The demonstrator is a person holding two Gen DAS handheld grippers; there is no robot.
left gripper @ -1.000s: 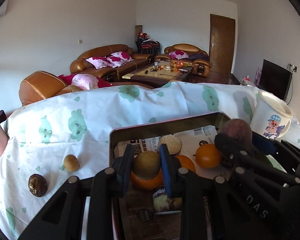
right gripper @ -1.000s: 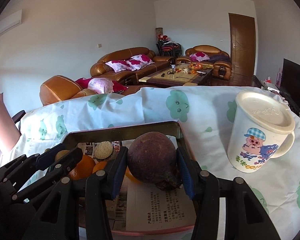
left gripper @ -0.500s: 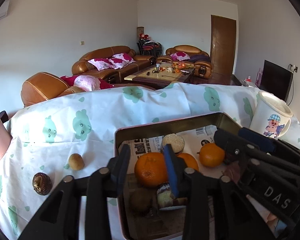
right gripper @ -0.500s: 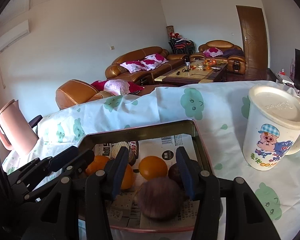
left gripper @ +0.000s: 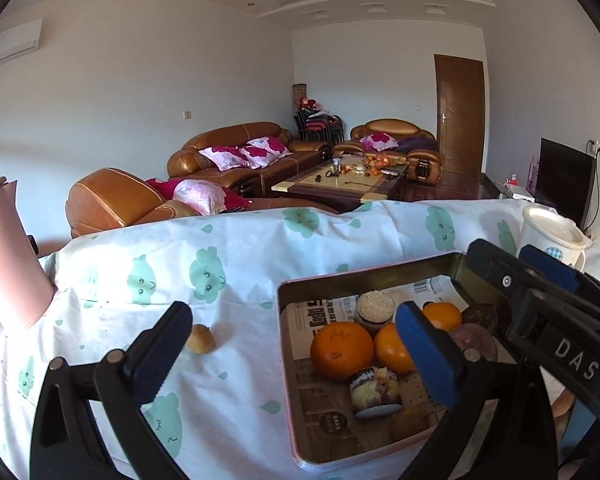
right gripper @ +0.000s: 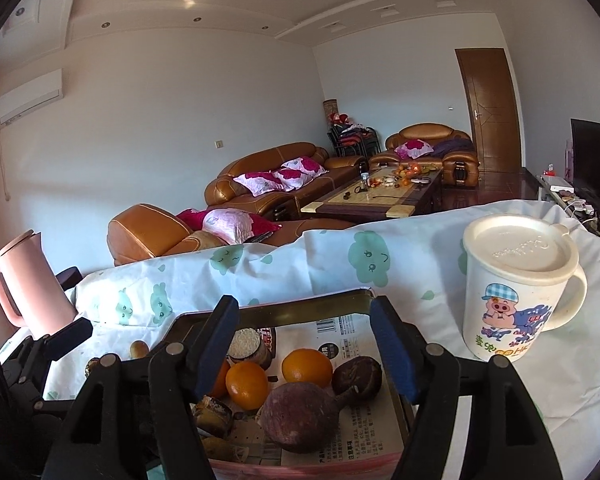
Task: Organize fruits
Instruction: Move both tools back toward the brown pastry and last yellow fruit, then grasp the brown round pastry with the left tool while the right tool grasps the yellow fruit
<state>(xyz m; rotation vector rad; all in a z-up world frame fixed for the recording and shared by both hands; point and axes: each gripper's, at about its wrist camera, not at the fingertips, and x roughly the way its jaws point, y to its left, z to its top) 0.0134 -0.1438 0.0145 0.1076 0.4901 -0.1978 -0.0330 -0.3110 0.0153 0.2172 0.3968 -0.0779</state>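
We find both hand-held grippers released and empty. One small brown fruit (left gripper: 200,339) lies on the desk left of the tray (left gripper: 288,360), nearest the left hand-held gripper (left gripper: 296,344).

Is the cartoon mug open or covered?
Covered: a cream lid sits flat on the upright mug, hiding its inside.

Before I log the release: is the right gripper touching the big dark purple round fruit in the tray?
Apart. The right wrist view shows the right gripper with jaws spread wide, the big dark purple round fruit lying free below them.
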